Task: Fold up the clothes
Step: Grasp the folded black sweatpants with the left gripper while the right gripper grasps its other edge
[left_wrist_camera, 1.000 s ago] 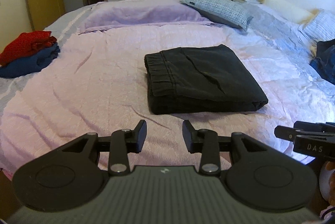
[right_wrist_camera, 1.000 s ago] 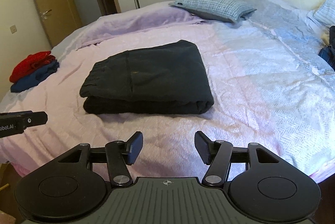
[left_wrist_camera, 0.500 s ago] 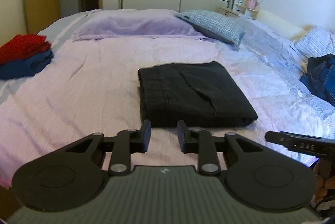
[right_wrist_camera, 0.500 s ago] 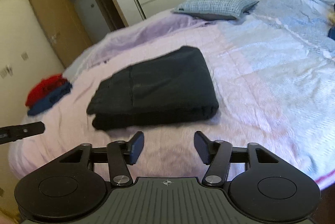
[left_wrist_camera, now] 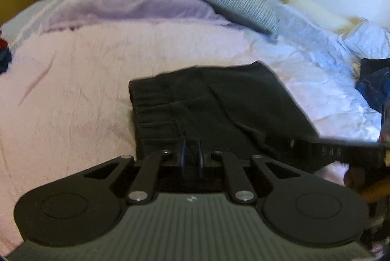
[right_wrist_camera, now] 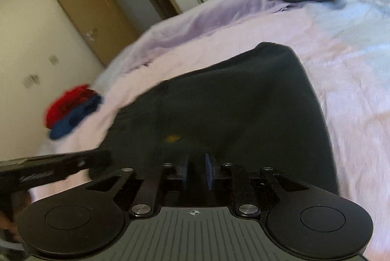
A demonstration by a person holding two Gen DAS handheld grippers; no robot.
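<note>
You have swung both hand-held grippers — left, right — in over the folded trousers' near edge, jaws closing, not yet clamped — lift comes next.

Both point forward and downward, side by side. The left hand-held gripper has its jaws closing to a narrow gap; the right hand-held gripper, seen at the left one's right edge, is closing too, slightly wider
</note>
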